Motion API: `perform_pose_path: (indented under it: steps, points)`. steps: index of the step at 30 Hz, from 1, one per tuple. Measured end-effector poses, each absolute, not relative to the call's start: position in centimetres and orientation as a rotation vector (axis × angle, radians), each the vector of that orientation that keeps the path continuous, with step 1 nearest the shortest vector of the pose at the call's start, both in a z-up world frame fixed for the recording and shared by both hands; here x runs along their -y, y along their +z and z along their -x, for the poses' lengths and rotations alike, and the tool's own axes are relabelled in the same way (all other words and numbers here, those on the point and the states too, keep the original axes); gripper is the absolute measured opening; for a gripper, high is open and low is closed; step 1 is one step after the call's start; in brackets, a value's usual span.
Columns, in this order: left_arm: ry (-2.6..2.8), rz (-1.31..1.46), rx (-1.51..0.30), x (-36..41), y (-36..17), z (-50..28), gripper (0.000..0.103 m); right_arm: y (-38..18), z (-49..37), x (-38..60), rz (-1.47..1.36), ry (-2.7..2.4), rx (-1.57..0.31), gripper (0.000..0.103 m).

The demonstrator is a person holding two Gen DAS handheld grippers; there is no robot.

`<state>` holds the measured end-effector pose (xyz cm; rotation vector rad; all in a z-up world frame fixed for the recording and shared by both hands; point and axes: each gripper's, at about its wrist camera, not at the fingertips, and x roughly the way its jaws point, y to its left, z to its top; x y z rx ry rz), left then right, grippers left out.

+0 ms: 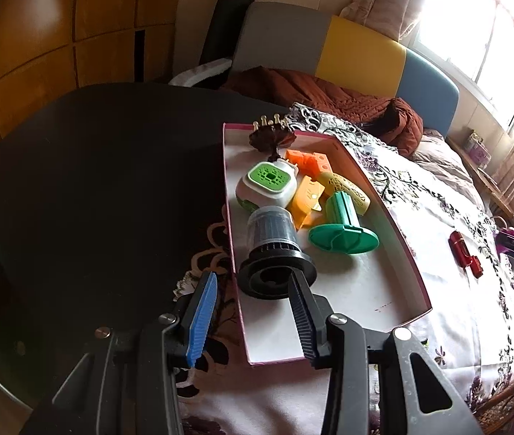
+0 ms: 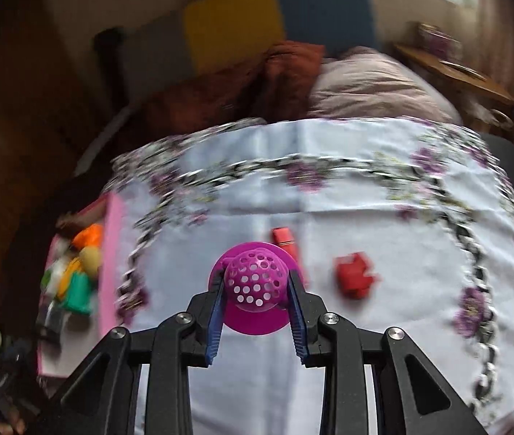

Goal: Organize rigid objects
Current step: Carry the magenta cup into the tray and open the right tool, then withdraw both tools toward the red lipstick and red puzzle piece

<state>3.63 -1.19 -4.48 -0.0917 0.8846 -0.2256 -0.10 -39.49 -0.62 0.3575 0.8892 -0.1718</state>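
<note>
— Where is the purple strainer [image 2: 257,286]?
— In the right gripper [image 2: 256,291]. Its jaws are squeezed tight on the strainer's round holey part, above the flowered cloth [image 2: 365,188].
— And the left gripper [image 1: 253,313]?
— Its jaws are partly open around the pink box [image 1: 394,232] wall, one side by the black filter [image 1: 275,257]. I cannot tell if they touch.
</note>
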Motion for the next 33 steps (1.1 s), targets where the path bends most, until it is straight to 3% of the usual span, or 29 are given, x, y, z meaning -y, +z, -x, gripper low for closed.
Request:
perform_pose_path:
  steps: [8, 14, 24, 28, 33]
  points:
    - [-0.187, 0.067, -0.847, 0.1, -3.5, -3.1, 0.041, -1.0, -3.7, 25.2, -0.183, 0.193, -0.938, 0.032]
    - [-0.166, 0.083, -0.853, -0.8, -3.7, -3.3, 0.041, -5.1, -6.8, 16.3, 0.017, 0.327, -1.119, 0.032]
    - [-0.150, 0.100, -0.864, -1.3, -4.2, -3.4, 0.041, -7.6, -8.7, 12.1, 0.007, 0.332, -1.134, 0.033]
    - [-0.140, 0.102, -0.869, -1.4, -4.4, -3.4, 0.041, -7.5, -8.6, 13.3, -0.069, 0.340, -1.126, 0.056]
    - [-0.135, 0.099, -0.862, -1.2, -4.1, -3.2, 0.041, -6.4, -7.5, 15.3, -0.131, 0.354, -1.068, 0.065]
